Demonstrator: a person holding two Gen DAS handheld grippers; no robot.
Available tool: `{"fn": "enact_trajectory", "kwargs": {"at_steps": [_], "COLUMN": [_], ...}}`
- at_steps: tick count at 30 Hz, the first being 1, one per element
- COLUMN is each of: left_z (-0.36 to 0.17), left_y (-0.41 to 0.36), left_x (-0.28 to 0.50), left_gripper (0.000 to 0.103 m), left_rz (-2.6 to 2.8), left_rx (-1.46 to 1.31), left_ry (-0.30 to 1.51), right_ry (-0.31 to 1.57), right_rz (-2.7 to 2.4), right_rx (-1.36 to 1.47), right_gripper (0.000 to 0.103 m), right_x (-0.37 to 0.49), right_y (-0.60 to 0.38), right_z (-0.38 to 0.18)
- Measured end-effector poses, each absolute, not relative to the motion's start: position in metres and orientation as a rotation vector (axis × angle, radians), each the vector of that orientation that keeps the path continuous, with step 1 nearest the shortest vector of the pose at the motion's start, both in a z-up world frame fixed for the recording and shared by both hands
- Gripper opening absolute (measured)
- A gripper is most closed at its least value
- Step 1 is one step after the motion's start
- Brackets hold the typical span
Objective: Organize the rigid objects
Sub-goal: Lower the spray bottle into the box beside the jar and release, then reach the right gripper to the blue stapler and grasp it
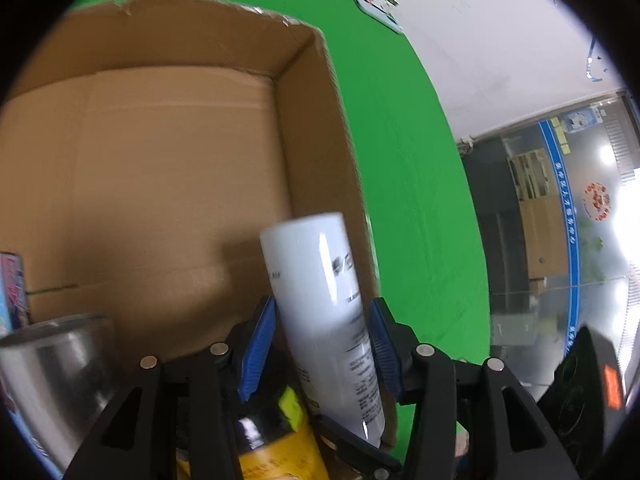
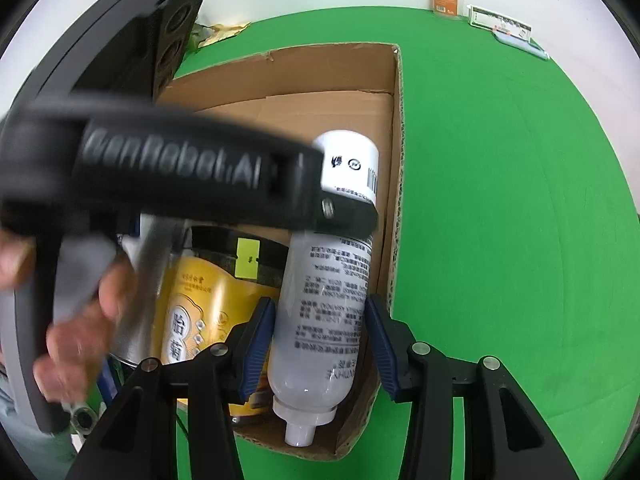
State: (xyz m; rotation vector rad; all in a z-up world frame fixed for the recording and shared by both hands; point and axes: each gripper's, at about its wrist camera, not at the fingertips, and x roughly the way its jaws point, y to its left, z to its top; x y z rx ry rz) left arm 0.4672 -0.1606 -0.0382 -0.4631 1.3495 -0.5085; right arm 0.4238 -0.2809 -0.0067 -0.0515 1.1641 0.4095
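Observation:
A white bottle [image 1: 320,300] lies tilted inside the cardboard box [image 1: 160,140], against its right wall. My left gripper [image 1: 322,304] straddles the bottle's upper body, and a thin gap shows beside each blue pad. In the right wrist view the same white bottle [image 2: 324,312] points its neck toward the camera. My right gripper [image 2: 319,302] is shut on its lower half, pads against both sides. The left gripper's black housing [image 2: 180,168] crosses over the bottle's far end, held by a person's hand [image 2: 80,320].
Beside the bottle in the box [image 2: 396,140] are a yellow jar [image 2: 200,320] with a black lid and a steel cup [image 1: 52,380]. A colourful can [image 1: 12,292] is at the left edge. An orange-labelled jar [image 2: 447,0] and cartons [image 2: 500,26] stand at the back of the green cloth [image 2: 500,220].

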Motion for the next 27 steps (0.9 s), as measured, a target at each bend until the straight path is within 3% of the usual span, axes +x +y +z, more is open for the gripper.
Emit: {"fn": "enact_trajectory", "kwargs": {"at_steps": [8, 9, 10, 12, 16, 19, 27], "left_z": [-0.031, -0.023, -0.01, 0.023, 0.089, 0.117, 0.145], "left_y": [-0.156, -0.153, -0.149, -0.14, -0.107, -0.075, -0.029], "left_x": [0.467, 0.462, 0.453, 0.427, 0.342, 0.277, 0.135], "left_gripper": [0.047, 0.047, 0.047, 0.047, 0.088, 0.089, 0.089], "left_rz": [-0.518, -0.515, -0.506, -0.481, -0.287, -0.197, -0.045], "left_rx": [-0.413, -0.398, -0.366, -0.279, -0.041, 0.022, -0.016], "left_ry": [1.281, 1.247, 1.186, 1.038, 0.705, 0.575, 0.517], "right_ry": [1.146, 1.119, 1.089, 0.965, 0.847, 0.784, 0.695], "right_rz": [0.387, 0.386, 0.373, 0.298, 0.246, 0.231, 0.291], "right_rx": [-0.055, -0.047, -0.044, -0.052, -0.06, -0.043, -0.061], "right_gripper": [0.045, 0.051, 0.072, 0.101, 0.102, 0.102, 0.102], "right_x": [0.405, 0.398, 0.379, 0.357, 0.311, 0.257, 0.131], "right_y": [-0.281, -0.282, -0.285, -0.296, -0.297, -0.293, -0.257], "right_z": [0.008, 0.014, 0.024, 0.04, 0.047, 0.061, 0.085]}}
